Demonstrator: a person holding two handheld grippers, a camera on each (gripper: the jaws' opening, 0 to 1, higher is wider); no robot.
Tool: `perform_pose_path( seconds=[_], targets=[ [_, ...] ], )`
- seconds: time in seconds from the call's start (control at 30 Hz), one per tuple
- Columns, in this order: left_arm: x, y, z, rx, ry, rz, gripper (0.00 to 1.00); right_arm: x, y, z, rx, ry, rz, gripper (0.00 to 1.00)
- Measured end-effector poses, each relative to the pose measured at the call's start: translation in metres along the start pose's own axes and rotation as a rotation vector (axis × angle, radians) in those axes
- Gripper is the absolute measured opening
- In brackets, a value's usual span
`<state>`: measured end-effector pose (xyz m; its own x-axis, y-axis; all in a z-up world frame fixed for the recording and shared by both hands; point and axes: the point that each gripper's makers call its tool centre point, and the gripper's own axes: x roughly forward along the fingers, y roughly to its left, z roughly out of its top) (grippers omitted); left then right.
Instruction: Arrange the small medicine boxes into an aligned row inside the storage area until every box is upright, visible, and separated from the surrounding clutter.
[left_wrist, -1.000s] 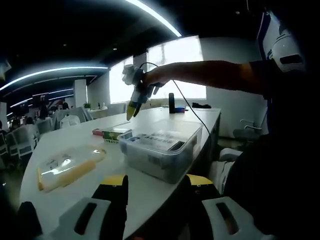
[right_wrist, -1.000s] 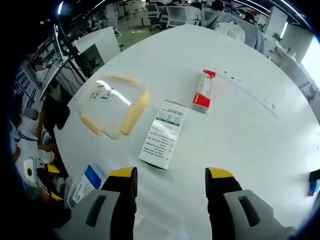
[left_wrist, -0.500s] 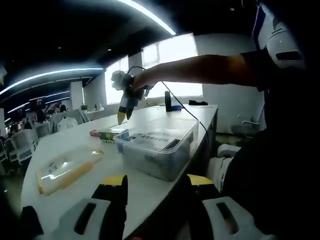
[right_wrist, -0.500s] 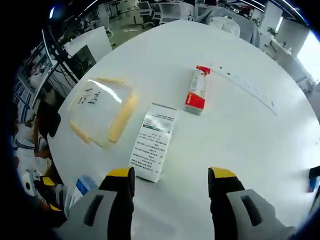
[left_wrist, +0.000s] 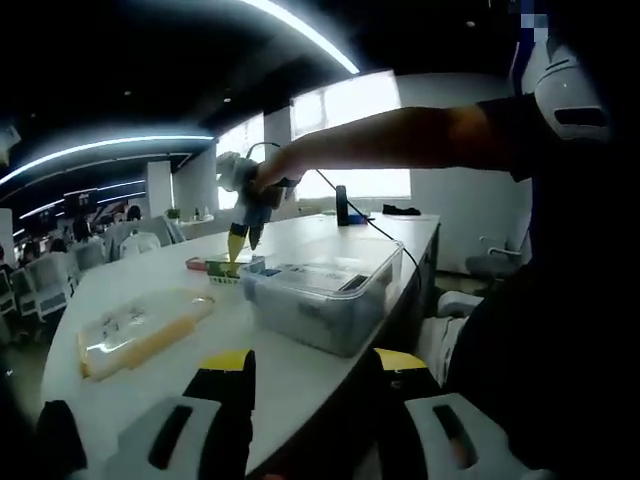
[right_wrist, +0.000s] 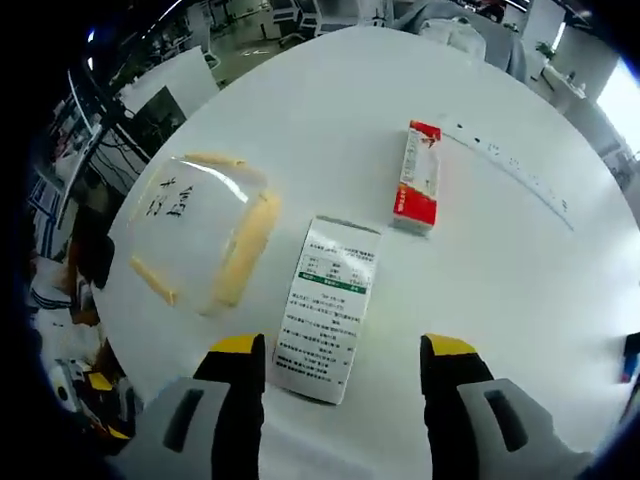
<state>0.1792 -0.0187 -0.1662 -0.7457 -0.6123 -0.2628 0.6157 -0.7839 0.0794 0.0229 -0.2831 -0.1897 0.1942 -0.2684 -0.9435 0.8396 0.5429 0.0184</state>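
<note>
A white and green medicine box lies flat on the white table, straight ahead of my right gripper, whose yellow-tipped jaws stand open on either side of its near end. A red and white box lies flat beyond it. In the left gripper view a clear storage bin holding several boxes sits near the table edge. The same two loose boxes lie behind the bin. A hand holds the right gripper pointing down over them. My left gripper hangs open and empty, short of the bin.
A clear lid with yellow clips lies flat on the table left of the boxes. A long white strip runs along the far side. A dark bottle stands at the table's far end. Chairs and desks surround the table.
My right gripper has come down closer over the white and green box, now between its jaw tips. In the left gripper view it moved left and lower. The left gripper stayed put.
</note>
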Motion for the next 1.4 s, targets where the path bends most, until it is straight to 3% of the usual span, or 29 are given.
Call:
perform_pose_path(
  seconds=[0.47, 0.53, 0.8, 1.2, 1.4],
  targets=[
    [-0.007, 0.004, -0.002, -0.016, -0.018, 0.012, 0.45, 0.007, 0.019, -0.011, -0.013, 0.056, -0.005, 0.59],
    [-0.007, 0.004, -0.003, -0.014, -0.015, 0.013, 0.45, 0.018, 0.013, 0.005, -0.010, 0.073, -0.001, 0.58],
    [-0.009, 0.007, -0.004, -0.023, -0.019, 0.016, 0.45, 0.034, -0.001, 0.025, 0.046, 0.110, -0.002, 0.52],
    [-0.013, 0.010, -0.009, -0.046, -0.028, 0.020, 0.45, 0.044, -0.013, 0.033, 0.080, 0.150, -0.059, 0.43],
    [-0.013, 0.010, -0.008, -0.040, -0.028, 0.019, 0.45, 0.043, -0.008, 0.023, 0.089, 0.156, -0.086, 0.43]
  ],
)
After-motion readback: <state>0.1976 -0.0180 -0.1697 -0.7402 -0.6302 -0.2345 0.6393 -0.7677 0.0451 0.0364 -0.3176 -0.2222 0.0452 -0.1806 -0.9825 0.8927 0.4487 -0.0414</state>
